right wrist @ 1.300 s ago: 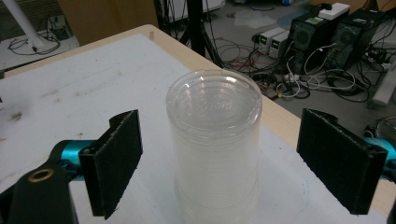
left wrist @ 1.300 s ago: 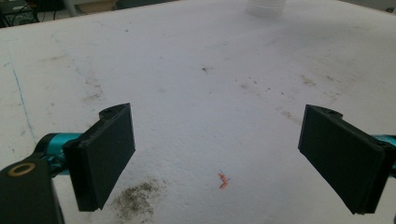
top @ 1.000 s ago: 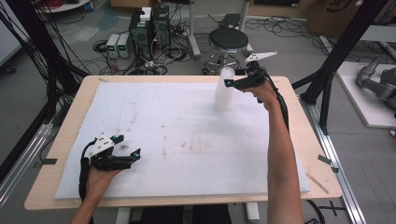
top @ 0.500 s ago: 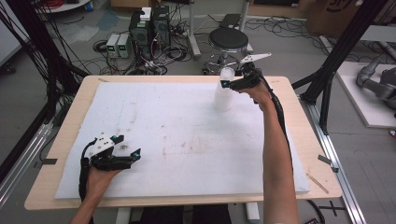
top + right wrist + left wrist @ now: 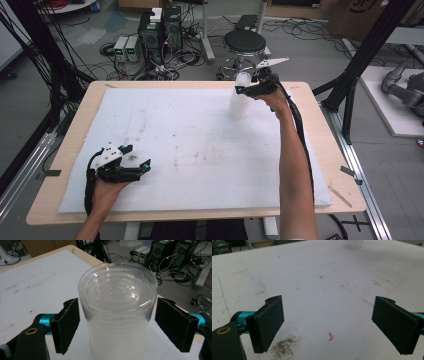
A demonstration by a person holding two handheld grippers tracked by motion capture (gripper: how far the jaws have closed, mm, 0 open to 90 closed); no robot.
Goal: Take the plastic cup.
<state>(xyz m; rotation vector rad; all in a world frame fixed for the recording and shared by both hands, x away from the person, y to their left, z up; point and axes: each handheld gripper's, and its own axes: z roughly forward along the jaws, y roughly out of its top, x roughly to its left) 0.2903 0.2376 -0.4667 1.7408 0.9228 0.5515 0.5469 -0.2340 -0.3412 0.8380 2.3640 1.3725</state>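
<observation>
A clear plastic container [image 5: 239,102] with a lid stands upright at the far right of the white foam sheet [image 5: 200,140]. My right gripper [image 5: 241,90] reaches it from the right, near its top. In the right gripper view the container [image 5: 117,295] sits between the jaws of the right gripper [image 5: 117,325]. The jaws have just been closing, and the pads [image 5: 67,325] stand close against its sides without visibly squeezing. My left gripper [image 5: 140,156] rests near the front left of the sheet, open and empty. The left gripper [image 5: 329,325] looks across bare foam toward the distant container [image 5: 353,243].
The foam sheet covers most of a wooden table [image 5: 325,150] and has dirt smudges [image 5: 284,346] and a small orange scrap [image 5: 330,336]. Behind the table stand a round stool [image 5: 245,42], power supplies and tangled cables [image 5: 160,30]. Black frame posts flank both sides.
The right gripper's jaws have drawn in around the container's top; the hand barely shifted. The left hand and gripper have stayed put.
</observation>
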